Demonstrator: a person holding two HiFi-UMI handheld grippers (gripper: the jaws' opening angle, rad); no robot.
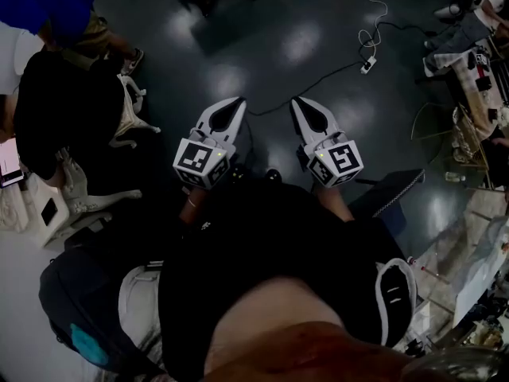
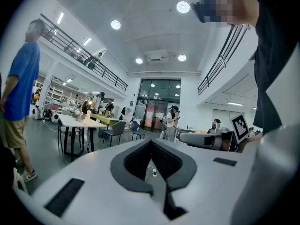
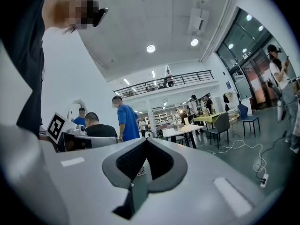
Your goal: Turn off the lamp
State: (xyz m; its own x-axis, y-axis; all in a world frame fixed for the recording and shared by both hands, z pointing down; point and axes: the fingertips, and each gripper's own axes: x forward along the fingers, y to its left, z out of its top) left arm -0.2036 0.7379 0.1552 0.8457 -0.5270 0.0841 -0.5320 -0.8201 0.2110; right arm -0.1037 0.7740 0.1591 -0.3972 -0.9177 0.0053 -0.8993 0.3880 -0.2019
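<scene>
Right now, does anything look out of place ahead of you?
A white cable and power strip lie loose across the floor ahead, a trip risk. The left gripper and right gripper are shut and empty; no lamp nearby.

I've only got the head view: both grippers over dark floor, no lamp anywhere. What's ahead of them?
Observer: The left gripper view shows a white table far across a hall, with a small bright glow on it. It is too small to call a lamp.
Operator: Anyone near that table?
Observer: Yes, a few people stand just behind it.
Operator: How are the grippers aimed?
Observer: The left gripper and right gripper both point level across the hall, not down at the floor.
</scene>
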